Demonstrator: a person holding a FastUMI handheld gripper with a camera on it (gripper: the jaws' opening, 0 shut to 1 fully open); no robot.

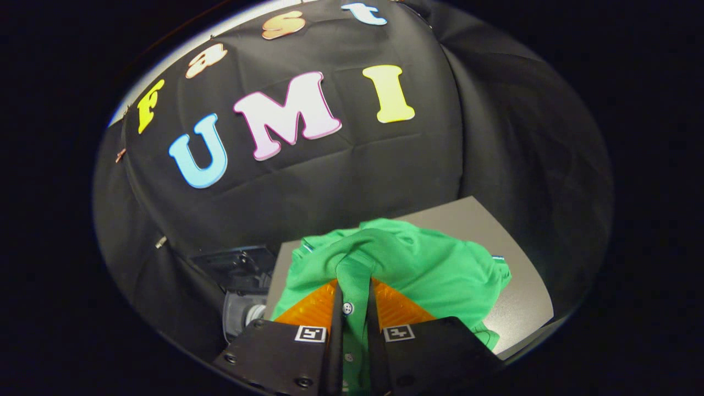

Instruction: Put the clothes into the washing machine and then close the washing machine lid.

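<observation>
Tongs (355, 300): one pair, pinching a fold of the one green shirt (418, 269) at its buttoned placket, both fingers pressed on the cloth; the shirt's bulk lies heaped on the grey tabletop (522, 291) toward its left edge. Washer (242, 286): one, dark, just off that edge. Status, judged: shirt gripped but not loaded; loading and lid-closing remain.

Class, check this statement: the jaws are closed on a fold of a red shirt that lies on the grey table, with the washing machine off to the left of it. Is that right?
Not quite. The shirt is green, not red, as the gripper view shows. The rest holds: the gripper has its jaws closed on a fold of the shirt, which lies on the grey table, with the washing machine off to the left of it.
</observation>
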